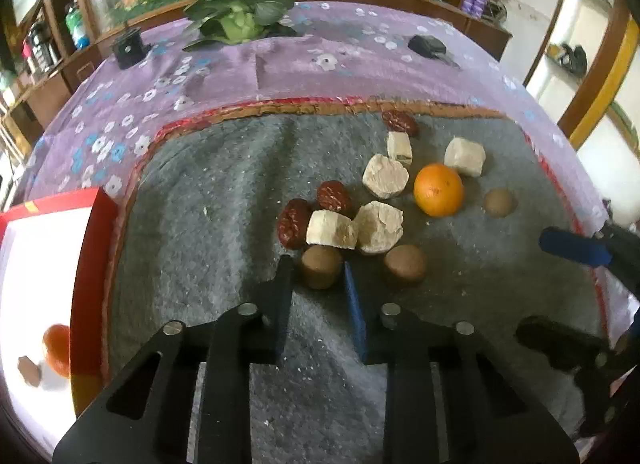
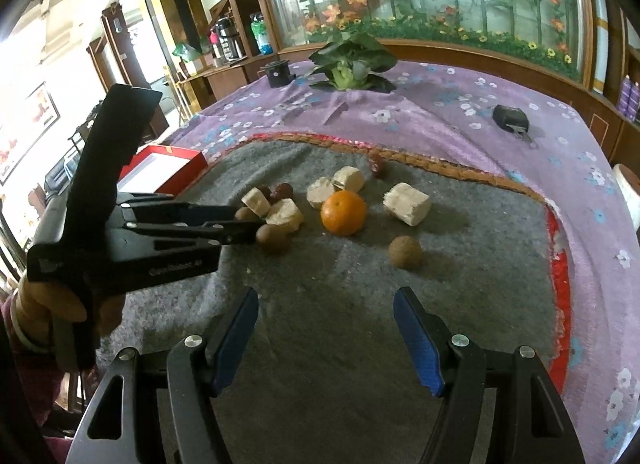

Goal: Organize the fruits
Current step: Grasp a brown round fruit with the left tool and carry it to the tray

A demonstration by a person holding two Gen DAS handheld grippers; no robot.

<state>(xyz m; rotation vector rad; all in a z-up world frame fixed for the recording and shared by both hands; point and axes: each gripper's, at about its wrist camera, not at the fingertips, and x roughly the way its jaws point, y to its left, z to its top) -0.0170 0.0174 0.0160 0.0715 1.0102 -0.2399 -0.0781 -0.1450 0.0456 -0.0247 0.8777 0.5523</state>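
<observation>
On a grey felt mat (image 1: 208,248) lies a cluster of fruit: an orange (image 1: 439,189), several red dates (image 1: 335,196), several pale cream blocks (image 1: 385,177) and three brown round fruits. My left gripper (image 1: 318,264) has its fingers on either side of one brown fruit (image 1: 321,266); whether they press it is unclear. It shows in the right wrist view (image 2: 244,222) too. My right gripper (image 2: 326,296) is open and empty, held above the mat's near part, short of another brown fruit (image 2: 405,251).
A red box with a white inside (image 1: 44,272) stands left of the mat and holds an orange (image 1: 57,348) and a brown piece. A potted plant (image 1: 240,12), a black holder (image 1: 128,49) and a black object (image 1: 428,46) sit on the purple flowered cloth behind.
</observation>
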